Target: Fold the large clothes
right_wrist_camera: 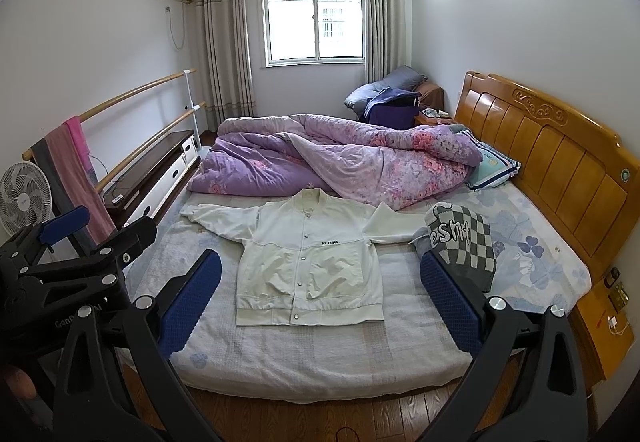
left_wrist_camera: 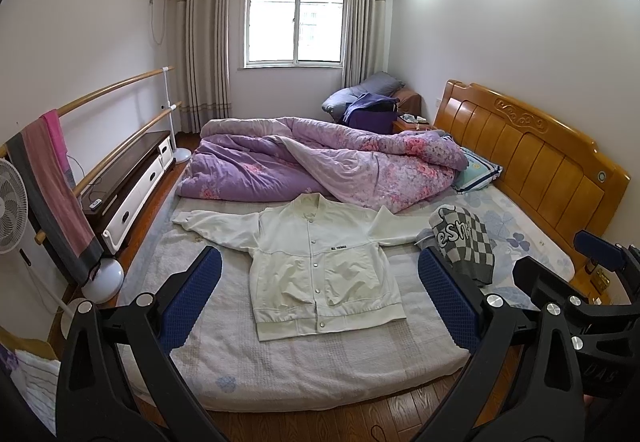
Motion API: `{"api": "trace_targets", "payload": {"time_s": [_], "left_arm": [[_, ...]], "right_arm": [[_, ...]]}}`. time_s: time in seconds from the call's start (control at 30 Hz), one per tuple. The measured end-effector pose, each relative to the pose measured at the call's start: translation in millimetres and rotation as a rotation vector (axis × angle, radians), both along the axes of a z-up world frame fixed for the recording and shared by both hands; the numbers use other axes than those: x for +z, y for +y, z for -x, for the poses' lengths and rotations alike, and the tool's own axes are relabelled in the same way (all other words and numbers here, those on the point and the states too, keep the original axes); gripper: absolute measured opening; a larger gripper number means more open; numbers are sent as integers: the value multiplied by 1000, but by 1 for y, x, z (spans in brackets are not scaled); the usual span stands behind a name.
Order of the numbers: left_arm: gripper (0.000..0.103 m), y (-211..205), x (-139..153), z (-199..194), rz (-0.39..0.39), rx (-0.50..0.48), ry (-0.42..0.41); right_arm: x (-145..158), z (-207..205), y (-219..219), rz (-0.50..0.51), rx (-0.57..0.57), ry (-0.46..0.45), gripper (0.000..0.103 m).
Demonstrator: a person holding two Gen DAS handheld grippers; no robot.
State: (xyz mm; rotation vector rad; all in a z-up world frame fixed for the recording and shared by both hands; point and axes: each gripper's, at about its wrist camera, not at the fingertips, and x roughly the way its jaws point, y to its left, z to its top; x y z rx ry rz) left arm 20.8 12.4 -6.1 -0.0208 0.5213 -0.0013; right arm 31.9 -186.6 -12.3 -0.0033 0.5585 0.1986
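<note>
Ahead of both grippers, on the bed (left_wrist_camera: 304, 358), a white jacket (left_wrist_camera: 320, 262) lies flat and face up, buttoned down the front, with both sleeves spread out to the sides and the hem nearest the grippers. The left gripper (left_wrist_camera: 316, 298) hangs over the near edge of the bed with its jaws wide apart and nothing between them; the right gripper (right_wrist_camera: 320, 298) is just to its right, likewise spread wide and empty. Neither touches the cloth.

Beyond the jacket's collar sits a bunched purple quilt (left_wrist_camera: 320, 166), and the far end of the right-hand sleeve runs up against a folded checkered garment (left_wrist_camera: 464, 242) lying ahead and to the right of the grippers.

Judging from this, no fold has been made yet: the jacket is spread out and the step in hand is the approach to the first grasp. The next move likely calls for each gripper to reach forward and down to a sleeve or shoulder edge on its own side, pinch only the top layer of fabric, and carry it inward across the chest. The right sleeve may need lifting clear of the checkered garment first, or it could drag that along.
</note>
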Motion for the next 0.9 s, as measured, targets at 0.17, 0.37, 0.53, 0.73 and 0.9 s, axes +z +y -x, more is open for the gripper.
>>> {"api": "trace_targets", "payload": {"time_s": [0.17,0.37,0.53,0.73,0.9], "left_arm": [[98,1,-2,0,0,1,1],[98,4,-6,-5,1,0,3],[98,8,-12,-12,2,-6,11],[98,8,-27,-32,8,-10,31],[98,4,-32,-41,2,-2,31]], "right_arm": [[-1,-1,4,2,-2,1,96],[-4,-7,7,0,-8,2,96],[-6,-14,12,-5,-20,5,96],[-11,-26,7,-4,-30,21,96],[-15,-46,2,-11,-25,24,96]]}}
